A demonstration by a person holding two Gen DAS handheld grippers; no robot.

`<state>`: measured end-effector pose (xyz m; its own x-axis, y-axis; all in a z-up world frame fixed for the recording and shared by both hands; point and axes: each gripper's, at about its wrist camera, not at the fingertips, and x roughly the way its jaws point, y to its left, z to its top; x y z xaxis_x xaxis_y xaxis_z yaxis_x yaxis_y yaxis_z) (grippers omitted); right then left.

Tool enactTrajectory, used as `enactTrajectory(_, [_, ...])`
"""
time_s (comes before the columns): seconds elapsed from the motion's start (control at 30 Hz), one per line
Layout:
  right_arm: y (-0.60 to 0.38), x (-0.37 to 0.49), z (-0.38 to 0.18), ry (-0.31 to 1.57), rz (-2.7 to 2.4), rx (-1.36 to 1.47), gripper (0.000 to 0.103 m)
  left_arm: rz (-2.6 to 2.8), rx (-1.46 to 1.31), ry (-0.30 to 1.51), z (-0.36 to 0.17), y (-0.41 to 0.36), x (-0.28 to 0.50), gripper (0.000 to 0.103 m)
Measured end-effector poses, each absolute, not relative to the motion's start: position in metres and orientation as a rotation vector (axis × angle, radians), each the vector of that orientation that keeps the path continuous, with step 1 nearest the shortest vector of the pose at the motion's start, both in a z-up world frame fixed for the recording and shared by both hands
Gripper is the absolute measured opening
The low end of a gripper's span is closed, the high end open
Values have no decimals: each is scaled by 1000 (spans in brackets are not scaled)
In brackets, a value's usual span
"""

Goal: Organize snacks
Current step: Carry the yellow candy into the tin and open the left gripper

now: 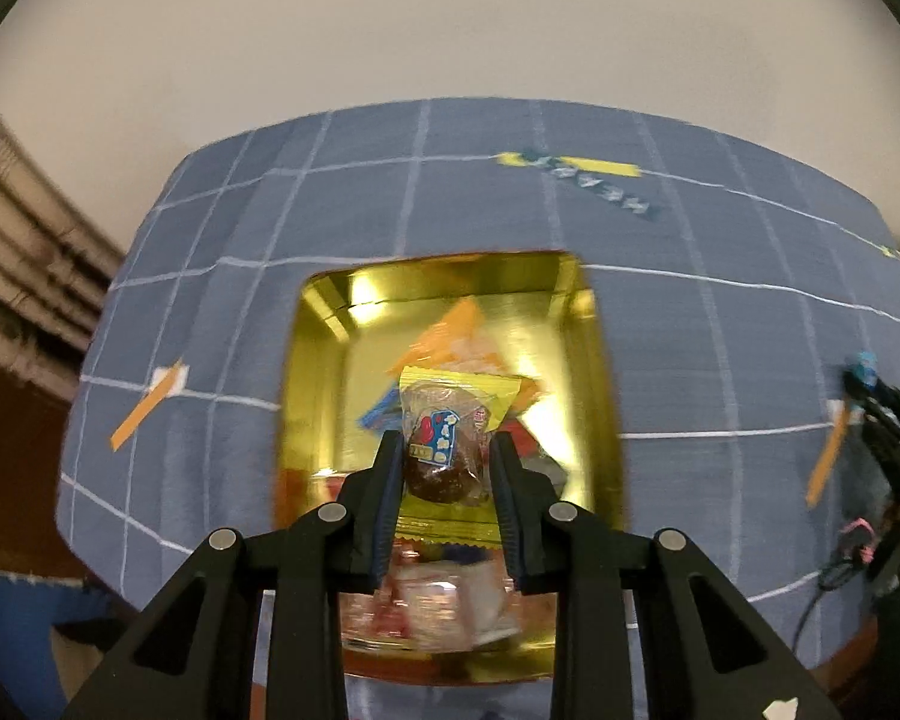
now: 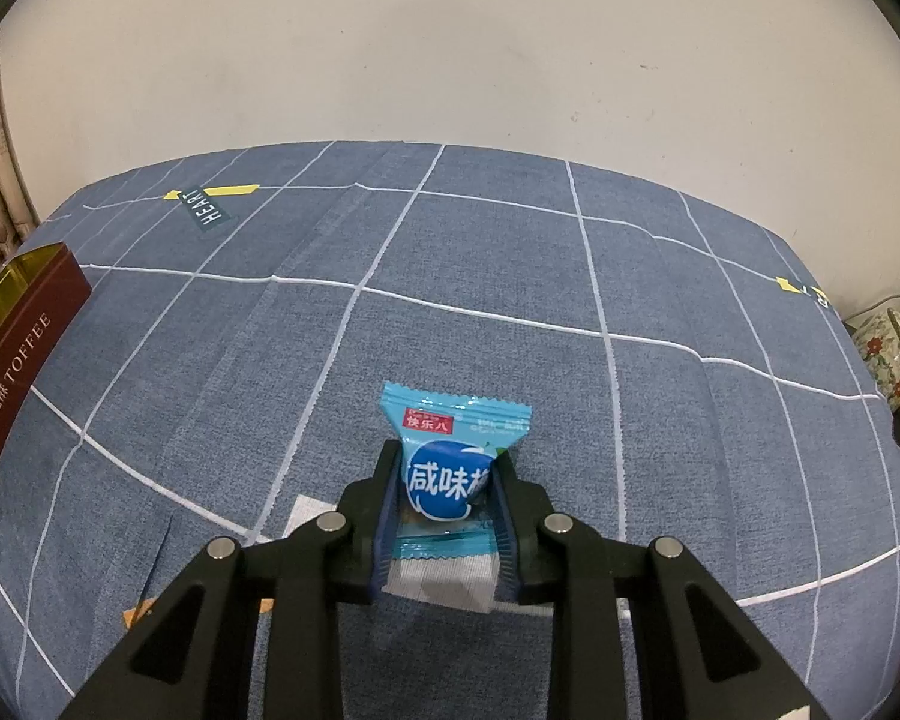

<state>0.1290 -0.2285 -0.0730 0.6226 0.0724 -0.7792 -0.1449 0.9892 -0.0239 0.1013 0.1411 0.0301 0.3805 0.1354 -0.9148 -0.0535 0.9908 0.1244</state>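
Gold-lined rectangular toffee tin (image 1: 324, 360) sits on your blue checked bench cloth (image 1: 720, 330); above it, your left claw (image 1: 447, 450) pinches a yellow-edged clear candy packet (image 1: 447, 420). Right of the tin, your right claw (image 2: 447, 468) clamps a blue candy packet (image 2: 450, 456).

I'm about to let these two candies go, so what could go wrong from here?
1. The left tool pinches the yellow candy above the gold tin, where other wrappers are already piled; dropped there, it may slide off the heap.
2. The right tool holds the blue candy over bare tablecloth, with the tin far off to the side, so releasing now would miss it.
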Motion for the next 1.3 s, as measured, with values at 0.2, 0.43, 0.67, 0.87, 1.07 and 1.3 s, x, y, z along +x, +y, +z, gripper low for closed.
enactTrajectory(0.2, [-229, 129, -73, 890, 123, -91, 28, 171, 44, 1209, 8, 164, 103, 26])
enactTrajectory(0.43, [-229, 129, -73, 890, 124, -92, 28, 198, 46, 1236, -15, 175, 108, 26])
enactTrajectory(0.67, [-229, 129, -73, 891, 126, -87, 28, 210, 49, 1258, -26, 178, 110, 26])
enactTrajectory(0.87, [-228, 129, -72, 890, 125, -89, 28, 215, 69, 1257, -29, 178, 109, 27])
enactTrajectory(1.07, [-228, 128, -72, 890, 126, -92, 28, 211, 67, 1257, -28, 178, 108, 29])
enactTrajectory(1.3, [-229, 129, -72, 891, 128, -91, 28, 215, 77, 1245, -23, 176, 104, 33])
